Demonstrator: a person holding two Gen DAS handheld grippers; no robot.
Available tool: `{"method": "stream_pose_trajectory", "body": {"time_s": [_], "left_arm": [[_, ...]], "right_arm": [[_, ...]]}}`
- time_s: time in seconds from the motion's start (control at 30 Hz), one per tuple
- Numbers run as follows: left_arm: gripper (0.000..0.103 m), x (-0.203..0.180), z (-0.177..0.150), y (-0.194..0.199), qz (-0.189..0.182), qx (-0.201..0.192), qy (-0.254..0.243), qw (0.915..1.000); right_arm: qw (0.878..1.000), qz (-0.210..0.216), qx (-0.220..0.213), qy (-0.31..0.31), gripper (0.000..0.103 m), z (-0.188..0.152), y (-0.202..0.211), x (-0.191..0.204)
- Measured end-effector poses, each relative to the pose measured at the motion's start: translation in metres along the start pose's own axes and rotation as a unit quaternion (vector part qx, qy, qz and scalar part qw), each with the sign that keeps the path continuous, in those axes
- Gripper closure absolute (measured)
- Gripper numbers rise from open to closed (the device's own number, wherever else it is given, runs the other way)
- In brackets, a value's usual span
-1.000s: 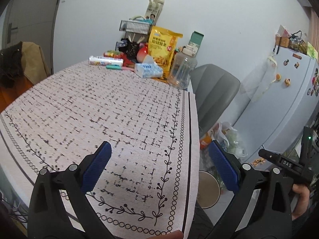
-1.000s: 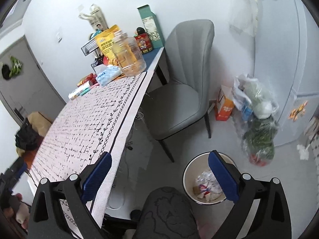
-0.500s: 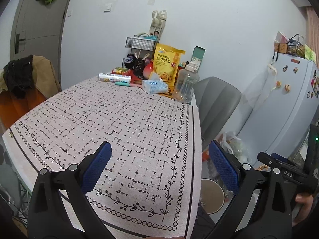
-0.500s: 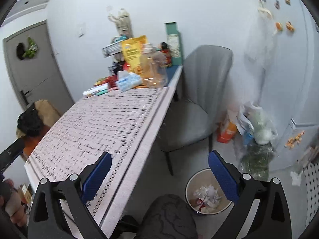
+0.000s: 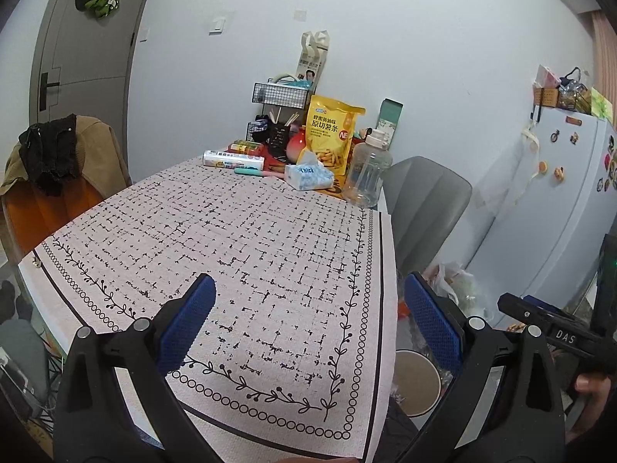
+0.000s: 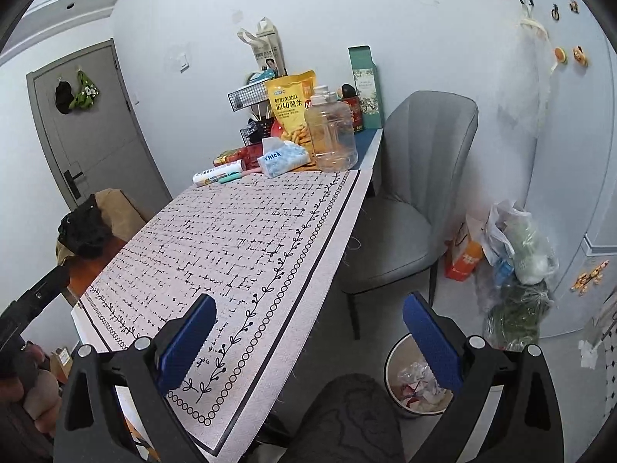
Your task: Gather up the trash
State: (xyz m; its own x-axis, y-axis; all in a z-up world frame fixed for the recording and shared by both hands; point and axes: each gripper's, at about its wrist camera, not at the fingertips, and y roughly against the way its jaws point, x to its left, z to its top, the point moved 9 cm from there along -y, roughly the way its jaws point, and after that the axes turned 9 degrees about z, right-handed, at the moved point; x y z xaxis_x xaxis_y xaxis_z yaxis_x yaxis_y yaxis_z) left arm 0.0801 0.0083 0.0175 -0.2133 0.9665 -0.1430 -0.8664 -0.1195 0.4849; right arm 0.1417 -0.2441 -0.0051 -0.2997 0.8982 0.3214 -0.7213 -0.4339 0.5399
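A round beige trash bin [image 6: 420,380] stands on the floor right of the table and holds crumpled wrappers; its rim [image 5: 416,382] shows beside the table's near right corner. My left gripper [image 5: 310,322] is open and empty above the near end of the patterned tablecloth [image 5: 246,243]. Over the table's right edge, with the bin below its right finger, my right gripper [image 6: 308,337] is open and empty too. At the far end of the table lie a tissue pack [image 5: 308,177], a clear jug [image 5: 366,173], a yellow snack bag [image 5: 331,135] and a white roll [image 5: 233,160].
A grey chair [image 6: 408,208] stands right of the table, with filled plastic bags [image 6: 516,254] and an orange carton [image 6: 462,258] on the floor by the fridge [image 5: 555,208]. A chair draped with clothes [image 5: 58,162] is at the left. A dark knee [image 6: 347,420] is below.
Both grippers have risen and tilted up from facing down. The left view now takes in the whole table; the right one has swung from the bin toward the table. Both stayed open.
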Motion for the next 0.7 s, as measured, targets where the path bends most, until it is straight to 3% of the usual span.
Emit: {"method": "stream_pose_trajectory", "body": {"time_s": [0.7], "left_arm": [[0.006, -0.0044, -0.0048, -0.0081, -0.005, 0.009, 0.002, 0.9999]], "right_arm": [[1.0, -0.003, 0.0, 0.001, 0.008, -0.0035, -0.0015, -0.0051]]}}
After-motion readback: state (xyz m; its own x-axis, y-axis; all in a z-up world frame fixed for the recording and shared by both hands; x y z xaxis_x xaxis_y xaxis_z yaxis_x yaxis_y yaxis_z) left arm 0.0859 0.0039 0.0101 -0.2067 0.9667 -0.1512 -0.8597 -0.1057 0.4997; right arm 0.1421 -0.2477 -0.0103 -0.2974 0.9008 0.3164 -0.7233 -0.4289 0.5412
